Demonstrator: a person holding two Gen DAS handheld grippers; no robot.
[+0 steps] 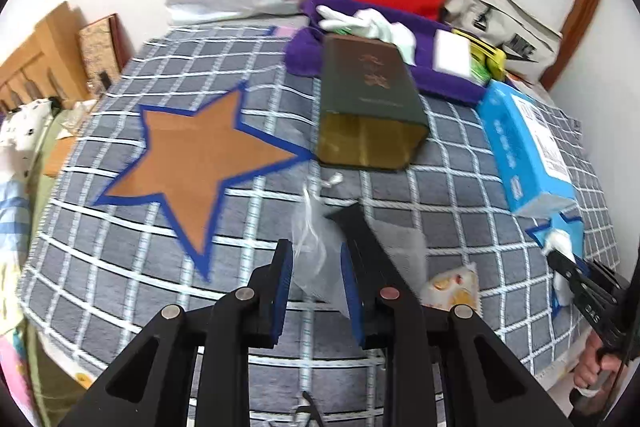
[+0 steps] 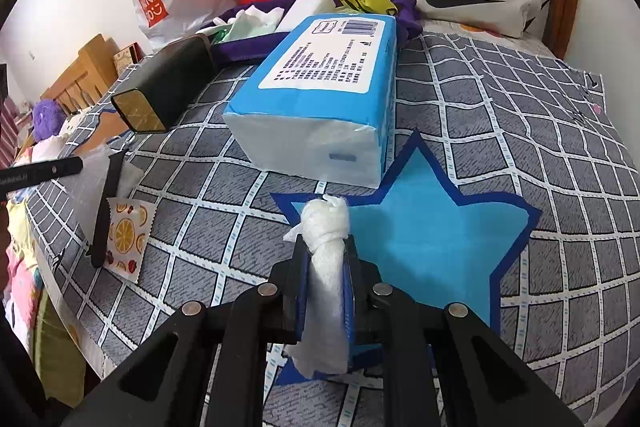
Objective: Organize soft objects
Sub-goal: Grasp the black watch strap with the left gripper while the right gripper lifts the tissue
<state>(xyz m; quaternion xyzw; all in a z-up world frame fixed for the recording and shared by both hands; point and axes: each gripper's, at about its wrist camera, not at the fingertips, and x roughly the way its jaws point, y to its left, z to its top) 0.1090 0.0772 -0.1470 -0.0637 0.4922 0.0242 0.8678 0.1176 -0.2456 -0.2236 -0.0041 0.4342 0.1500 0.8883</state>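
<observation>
Clamping a twisted white tissue wad (image 2: 326, 255) over the light-blue star patch (image 2: 424, 239), the right gripper (image 2: 326, 259) is risking a slip; the left gripper (image 1: 316, 267) is straddling a translucent mesh pouch (image 1: 316, 251), jaws apart.

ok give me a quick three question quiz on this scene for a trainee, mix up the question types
1. True or false: the right hand-held gripper is shut on a rolled white tissue.
2. Multiple choice: the blue tissue pack lies next to which star? A) the blue star B) the orange star C) neither
3. Short answer: what sits between the fingers of the left hand-held gripper?

Key
1. True; the tissue is clamped between the pads.
2. A; the pack lies at the blue star's upper edge.
3. A thin translucent bag; the fingers stand apart around it, and whether they pinch it cannot be told.
</observation>
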